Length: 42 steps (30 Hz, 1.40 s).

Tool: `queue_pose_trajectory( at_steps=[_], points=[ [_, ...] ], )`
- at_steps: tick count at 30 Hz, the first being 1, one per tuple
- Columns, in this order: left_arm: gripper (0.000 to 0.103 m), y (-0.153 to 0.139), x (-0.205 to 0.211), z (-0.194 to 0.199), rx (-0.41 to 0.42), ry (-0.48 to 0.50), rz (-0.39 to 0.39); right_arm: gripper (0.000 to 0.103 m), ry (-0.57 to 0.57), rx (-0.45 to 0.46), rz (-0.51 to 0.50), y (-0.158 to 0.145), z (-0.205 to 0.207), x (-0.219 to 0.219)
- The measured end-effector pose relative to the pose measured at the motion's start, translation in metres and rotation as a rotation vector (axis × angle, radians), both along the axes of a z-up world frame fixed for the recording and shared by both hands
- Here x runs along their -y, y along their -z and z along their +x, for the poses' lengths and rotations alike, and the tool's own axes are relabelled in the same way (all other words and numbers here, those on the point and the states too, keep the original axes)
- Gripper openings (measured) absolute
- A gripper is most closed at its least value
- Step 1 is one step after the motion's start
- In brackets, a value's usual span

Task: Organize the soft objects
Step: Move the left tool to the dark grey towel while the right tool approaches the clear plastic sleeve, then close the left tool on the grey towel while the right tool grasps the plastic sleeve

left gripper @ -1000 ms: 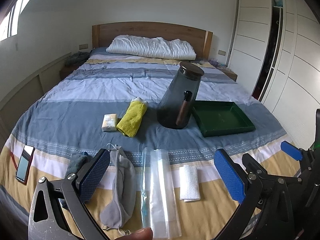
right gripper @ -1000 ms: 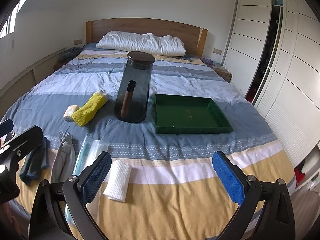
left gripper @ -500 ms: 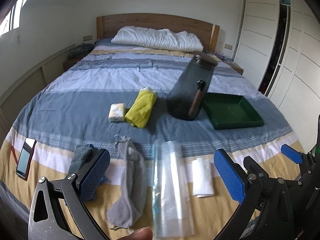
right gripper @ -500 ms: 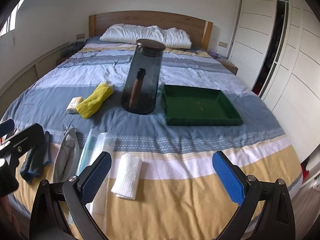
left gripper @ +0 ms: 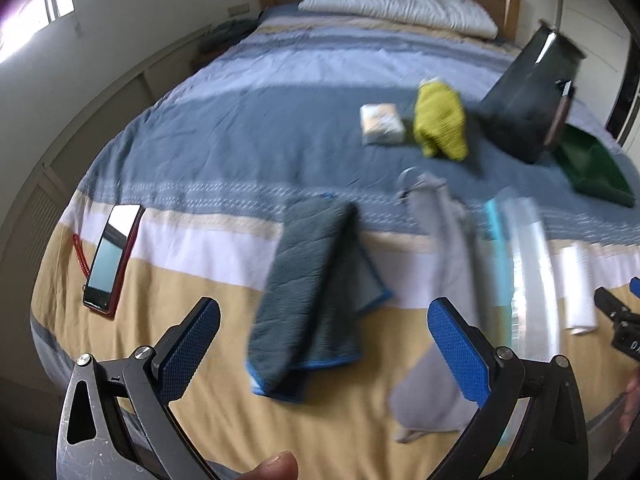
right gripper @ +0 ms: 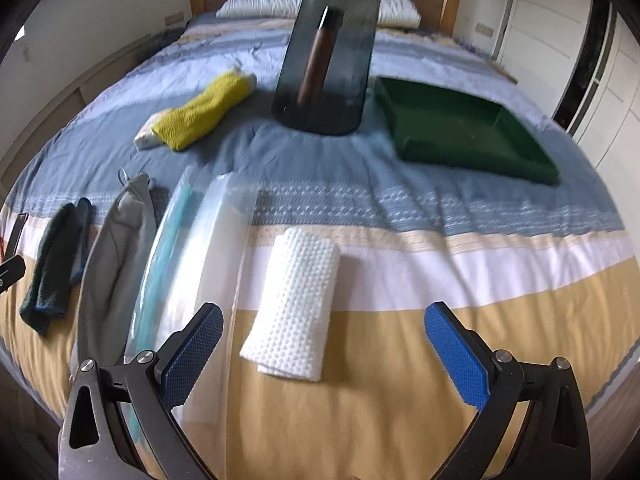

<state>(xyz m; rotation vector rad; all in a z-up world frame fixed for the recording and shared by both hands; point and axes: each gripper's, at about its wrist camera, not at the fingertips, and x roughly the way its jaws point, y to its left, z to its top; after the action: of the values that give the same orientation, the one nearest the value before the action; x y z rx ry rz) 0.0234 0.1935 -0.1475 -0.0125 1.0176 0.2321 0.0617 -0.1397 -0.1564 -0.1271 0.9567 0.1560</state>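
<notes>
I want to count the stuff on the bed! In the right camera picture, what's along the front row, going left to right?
dark cloth → grey pouch → clear bag → white towel

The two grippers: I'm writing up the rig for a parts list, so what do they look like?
Both look alike. The left gripper and right gripper each have two black angular metal arms with triangular cut-outs and silver screw heads. The fingers carry flat blue pads with a fine dimpled texture. A bare fingertip shows at the left view's bottom edge; no cables or sleeves are visible.
</notes>
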Motion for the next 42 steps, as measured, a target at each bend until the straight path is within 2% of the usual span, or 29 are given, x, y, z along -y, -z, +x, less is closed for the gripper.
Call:
queue_pose_trajectory(
  at_steps=[3, 5, 8, 12, 16, 21, 24, 27, 32, 38, 42],
  points=[
    [0.102, 0.014, -0.005, 0.007, -0.046, 0.014, 0.007, 0.1, -0.013, -0.017, 0.019, 0.014, 0.014, -0.006],
    [0.102, 0.026, -0.009, 0.012, -0.081, 0.015, 0.013, 0.094, -0.017, -0.046, 0.029, 0.024, 0.025, -0.007],
    [0.102, 0.037, -0.011, 0.019, -0.116, 0.015, 0.014, 0.094, -0.024, -0.073, 0.035, 0.036, 0.034, -0.009],
    [0.102, 0.051, -0.009, 0.029, -0.153, 0.023, 0.024, 0.094, -0.022, -0.071, 0.032, 0.041, 0.039, -0.01],
    [0.102, 0.064, -0.005, 0.038, -0.193, 0.032, 0.047, 0.092, -0.042, -0.041, 0.04, 0.034, 0.033, -0.016],
    [0.102, 0.073, -0.005, 0.042, -0.222, 0.043, 0.057, 0.087, -0.163, -0.041, 0.123, 0.025, 0.018, -0.044],
    [0.102, 0.074, -0.005, 0.044, -0.22, 0.051, 0.053, 0.084, -0.256, -0.08, 0.142, 0.032, 0.006, -0.069],
    [0.102, 0.075, -0.007, 0.048, -0.218, 0.063, 0.045, 0.079, -0.283, -0.13, 0.127, 0.046, 0.003, -0.082],
    [0.102, 0.078, -0.013, 0.054, -0.216, 0.08, 0.034, 0.08, -0.245, -0.194, 0.107, 0.068, 0.015, -0.09],
    [0.102, 0.086, -0.015, 0.06, -0.226, 0.096, 0.024, 0.081, -0.204, -0.215, 0.097, 0.077, 0.021, -0.092],
    [0.102, 0.09, -0.012, 0.065, -0.237, 0.115, 0.039, 0.089, -0.181, -0.24, 0.095, 0.076, 0.019, -0.094]
  ],
)
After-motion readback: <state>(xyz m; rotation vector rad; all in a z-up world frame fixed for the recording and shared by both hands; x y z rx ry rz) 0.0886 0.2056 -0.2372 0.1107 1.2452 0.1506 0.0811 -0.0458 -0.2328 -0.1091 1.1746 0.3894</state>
